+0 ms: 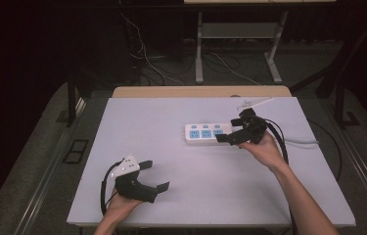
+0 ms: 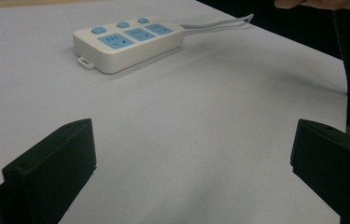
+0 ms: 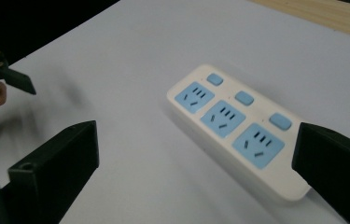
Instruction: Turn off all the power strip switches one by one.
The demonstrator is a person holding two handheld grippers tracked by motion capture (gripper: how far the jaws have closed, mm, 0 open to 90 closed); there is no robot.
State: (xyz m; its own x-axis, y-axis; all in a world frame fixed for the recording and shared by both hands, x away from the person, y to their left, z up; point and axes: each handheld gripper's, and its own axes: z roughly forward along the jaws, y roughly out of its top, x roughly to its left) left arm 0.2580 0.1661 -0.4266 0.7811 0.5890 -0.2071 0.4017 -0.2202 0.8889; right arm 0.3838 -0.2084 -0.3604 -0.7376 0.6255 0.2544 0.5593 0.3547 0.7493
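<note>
A white power strip [image 1: 205,133] with three blue sockets and three blue buttons lies flat on the pale table [image 1: 195,191], right of centre. My right gripper [image 1: 226,129] hovers at the strip's right end, open, with the strip [image 3: 238,126] just ahead of its jaws [image 3: 193,172] and nothing between them. Held low near the table's front left, my left gripper [image 1: 155,175] is open and empty. Its jaws [image 2: 193,158] point across bare tabletop toward the strip [image 2: 128,42], which lies well beyond them. In the right gripper view, the left gripper [image 3: 4,77] appears far off at the left edge.
The strip's white cable [image 1: 301,142] runs off the table's right side. A thin white stick [image 1: 259,103] lies near the back right corner. A wooden strip [image 1: 200,91] lines the far edge. Behind it are a metal stand [image 1: 199,49] and loose cables on the floor.
</note>
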